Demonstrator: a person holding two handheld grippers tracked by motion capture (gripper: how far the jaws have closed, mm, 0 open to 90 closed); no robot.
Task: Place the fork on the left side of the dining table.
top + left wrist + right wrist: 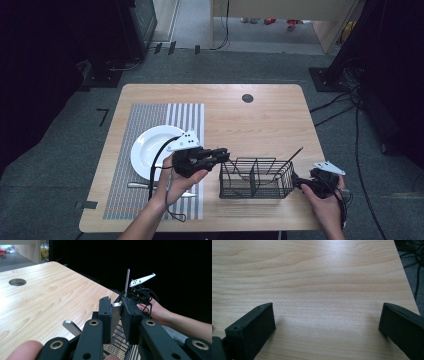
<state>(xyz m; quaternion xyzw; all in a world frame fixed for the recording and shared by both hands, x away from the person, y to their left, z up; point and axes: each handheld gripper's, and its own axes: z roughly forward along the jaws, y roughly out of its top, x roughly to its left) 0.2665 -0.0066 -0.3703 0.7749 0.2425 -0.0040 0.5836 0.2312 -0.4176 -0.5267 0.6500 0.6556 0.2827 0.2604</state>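
My left gripper [221,155] hovers over the right rim of a white plate [147,150], pointing right toward a black wire basket [235,189]. In the left gripper view its jaws [117,303] are shut on a flat silvery metal utensil [115,317] just above the basket's mesh [117,342]. A thin stick [295,155] leans out of the basket's far right corner. My right gripper [300,184] sits low at the basket's right end. Seen in its own view, the right gripper [325,311] is wide open over bare wood with nothing between the jaws.
A striped placemat [190,115] lies under the plate, with another silver utensil [142,186] on it by the front edge. A round cable hole [247,98] is at the table's back. The table's right edge [315,165] runs close to my right hand.
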